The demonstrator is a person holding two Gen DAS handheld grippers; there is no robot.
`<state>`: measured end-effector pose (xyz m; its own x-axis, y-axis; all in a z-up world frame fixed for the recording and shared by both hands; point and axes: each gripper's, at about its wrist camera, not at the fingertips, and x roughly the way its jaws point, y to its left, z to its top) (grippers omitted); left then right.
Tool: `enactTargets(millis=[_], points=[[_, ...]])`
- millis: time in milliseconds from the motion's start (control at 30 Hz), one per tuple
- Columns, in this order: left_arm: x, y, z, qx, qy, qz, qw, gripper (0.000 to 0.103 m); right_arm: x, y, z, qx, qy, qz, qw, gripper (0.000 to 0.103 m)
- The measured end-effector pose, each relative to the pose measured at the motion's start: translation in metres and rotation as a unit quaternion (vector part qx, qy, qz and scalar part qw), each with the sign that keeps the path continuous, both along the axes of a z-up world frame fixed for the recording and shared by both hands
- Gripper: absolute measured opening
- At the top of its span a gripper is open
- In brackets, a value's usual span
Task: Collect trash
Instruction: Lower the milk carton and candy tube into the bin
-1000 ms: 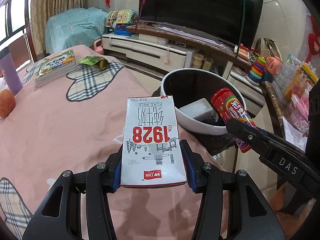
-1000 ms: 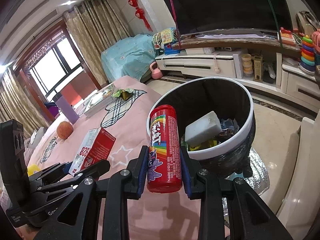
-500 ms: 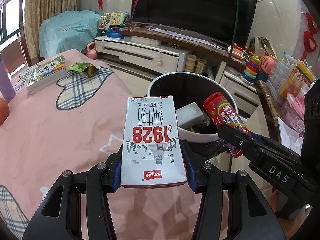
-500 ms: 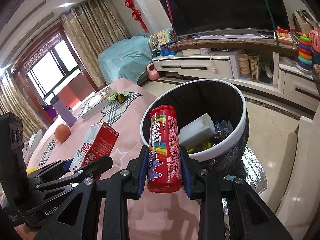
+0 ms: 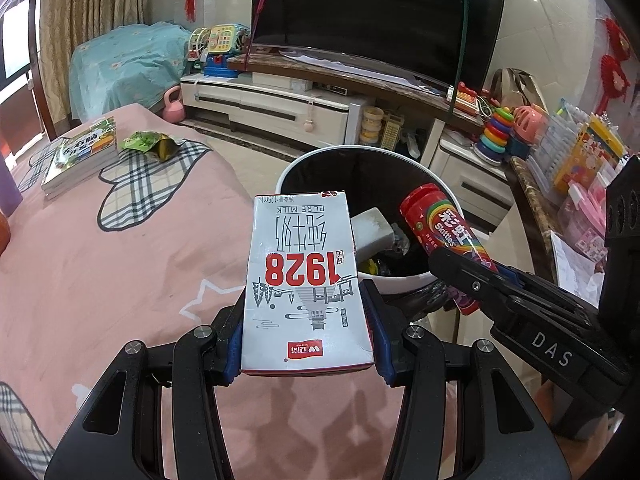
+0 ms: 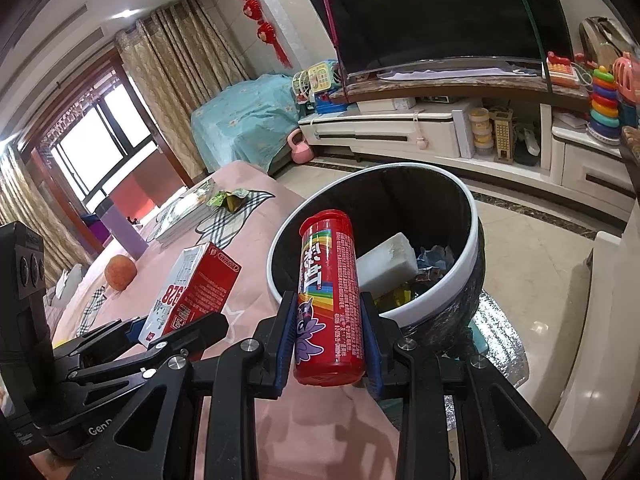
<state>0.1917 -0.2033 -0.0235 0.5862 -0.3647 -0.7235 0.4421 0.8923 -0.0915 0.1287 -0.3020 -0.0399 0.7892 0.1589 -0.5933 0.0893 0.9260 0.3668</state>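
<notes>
I see left gripper [image 5: 306, 336] clamping the 1928 milk carton [image 5: 306, 280], its base cut off | right gripper [image 6: 328, 344] pinching the Skittles tube [image 6: 328, 300] | trash bin [image 6: 472, 248] at 12 o'clock, contents half hidden | snack wrapper [image 5: 154, 145] far at 10 o'clock.

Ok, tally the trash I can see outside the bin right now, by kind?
Milk carton, held in the left gripper: 1
Skittles tube, held in the right gripper: 1
Green wrapper, lying on the pink cloth: 1
Total: 3
</notes>
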Motion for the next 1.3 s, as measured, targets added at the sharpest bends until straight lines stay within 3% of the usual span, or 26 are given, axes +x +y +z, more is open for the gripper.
enactTargets(millis=[1300], points=[[0.032,-0.035,-0.003,0.011,0.017,-0.024,0.9995,0.049,0.022,-0.017,-0.001,0.001,0.014,-0.008,1.0,0.03]])
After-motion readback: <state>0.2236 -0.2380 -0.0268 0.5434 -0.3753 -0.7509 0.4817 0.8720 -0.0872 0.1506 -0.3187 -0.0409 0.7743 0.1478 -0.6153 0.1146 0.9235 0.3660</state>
